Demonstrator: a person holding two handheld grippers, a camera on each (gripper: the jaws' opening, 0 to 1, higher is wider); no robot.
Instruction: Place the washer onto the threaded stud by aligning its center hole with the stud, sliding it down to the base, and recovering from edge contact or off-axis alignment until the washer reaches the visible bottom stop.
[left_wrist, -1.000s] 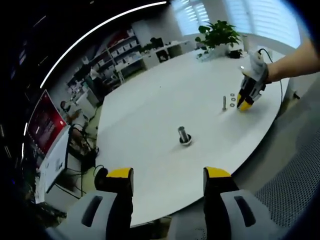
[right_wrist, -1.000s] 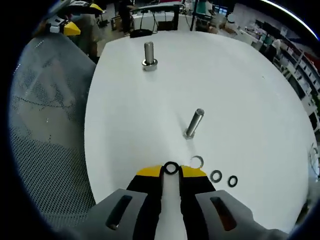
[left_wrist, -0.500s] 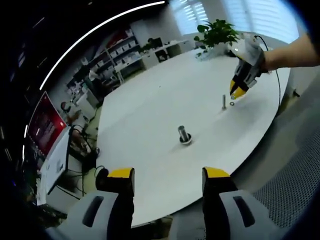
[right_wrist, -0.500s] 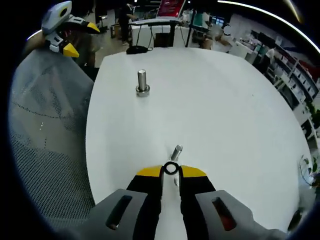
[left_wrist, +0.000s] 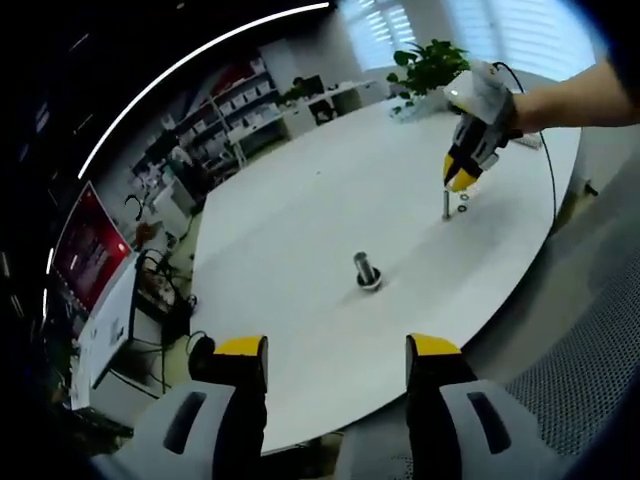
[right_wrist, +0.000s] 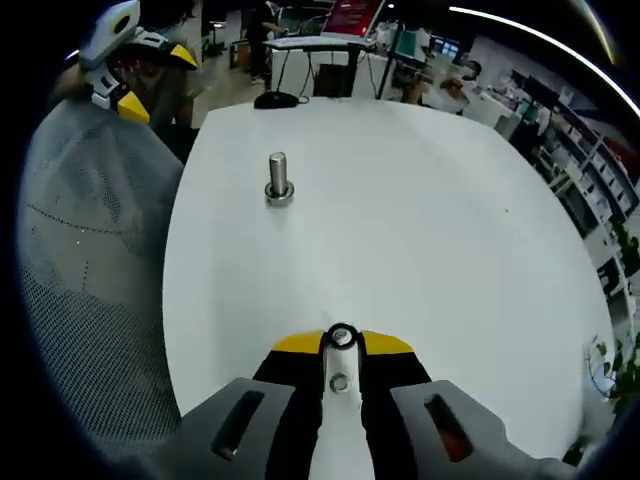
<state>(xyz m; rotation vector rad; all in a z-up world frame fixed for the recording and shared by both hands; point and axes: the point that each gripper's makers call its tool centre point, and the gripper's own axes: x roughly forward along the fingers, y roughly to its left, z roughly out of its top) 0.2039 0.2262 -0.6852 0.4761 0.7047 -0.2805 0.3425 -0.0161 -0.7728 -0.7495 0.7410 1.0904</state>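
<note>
My right gripper (right_wrist: 342, 346) is shut on a small black washer (right_wrist: 333, 331), held flat at its yellow tips. Right under the washer, in the gap between the jaws, I look down on the top of a thin steel stud (right_wrist: 339, 382). In the left gripper view the right gripper (left_wrist: 458, 184) hovers just over this stud (left_wrist: 446, 206), a person's arm behind it. My left gripper (left_wrist: 336, 350) stands open off the table's near edge with nothing between its jaws.
A second, thicker stud (left_wrist: 365, 270) with a ring at its base stands mid-table, also seen as the stud (right_wrist: 277, 178). Two loose washers (left_wrist: 462, 204) lie beside the thin stud. The white round table (right_wrist: 420, 200) is edged by grey mesh (right_wrist: 90, 300). A plant (left_wrist: 430, 65) stands at the far side.
My right gripper has risen from the table with the washer and swung over the thin stud, which now shows end-on beneath it. The left gripper has stayed put.
</note>
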